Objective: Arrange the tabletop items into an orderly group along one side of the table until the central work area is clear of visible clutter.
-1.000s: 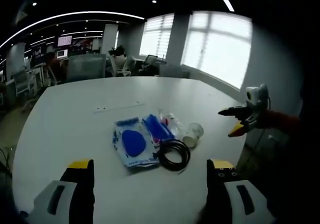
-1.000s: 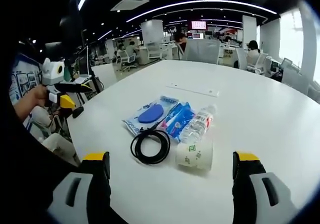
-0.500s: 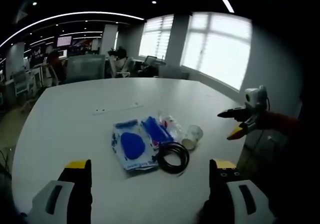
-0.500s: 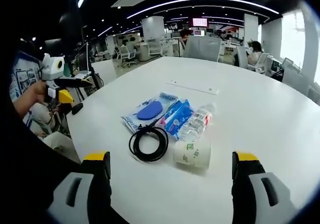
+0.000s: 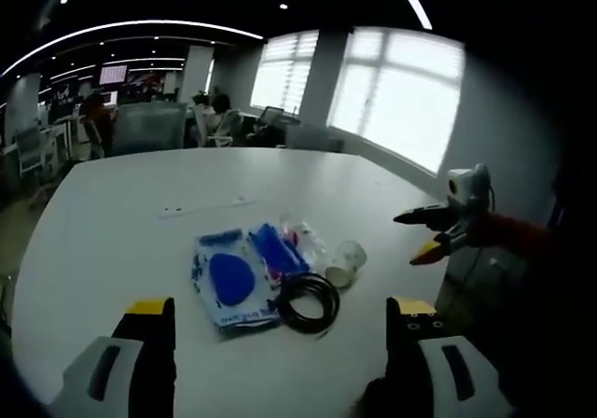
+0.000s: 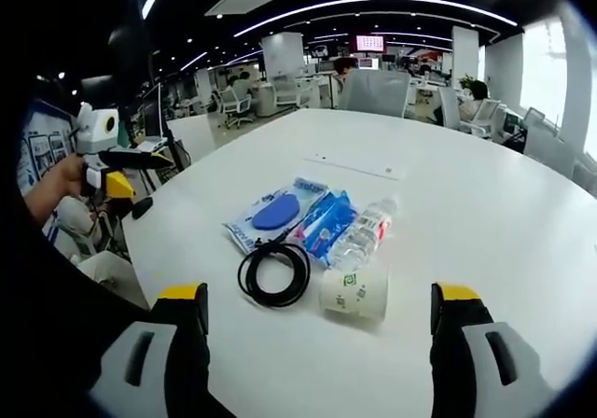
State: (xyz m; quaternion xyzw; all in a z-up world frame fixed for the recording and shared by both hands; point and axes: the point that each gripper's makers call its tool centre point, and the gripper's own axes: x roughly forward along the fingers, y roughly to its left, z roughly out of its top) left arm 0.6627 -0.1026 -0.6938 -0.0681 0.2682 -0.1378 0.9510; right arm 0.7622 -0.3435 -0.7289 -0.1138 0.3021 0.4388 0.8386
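Nearest the lens in the right gripper view, the right gripper (image 6: 317,343) holds its two yellow-tipped jaws spread wide with nothing between them, above the white table (image 6: 485,213). Just beyond lies a paper cup (image 6: 355,294) on its side, green mark facing the camera; its mouth is turned away, so whether it holds anything cannot be told. Beside it to the left sits a coiled black cable (image 6: 273,273). Behind the cup a clear plastic water bottle (image 6: 362,234) lies flat with its cap pointing away; liquid level unreadable. Touching the bottle's left side is a blue packet (image 6: 322,222), and left of that a flat clear pouch with a blue oval inside (image 6: 273,213). All five items form one tight cluster near the table edge closest to the person. Farther out, a thin white strip (image 6: 359,165) lies alone on the tabletop. At left, a hand holds the left gripper (image 6: 140,161) off the table edge, jaws parted.

From the left gripper view, the left gripper (image 5: 280,343) also shows jaws wide apart and empty. Same cluster from the opposite side: pouch (image 5: 227,278) nearest left, cable (image 5: 307,301), packet (image 5: 272,247), bottle (image 5: 303,236), cup (image 5: 343,260) with its open end toward this camera, interior too small to read. The right gripper (image 5: 431,234) hovers at right, jaws parted. This side adds bright blinded windows (image 5: 392,91); the right gripper view instead gives office desks and chairs (image 6: 373,87) beyond the table.
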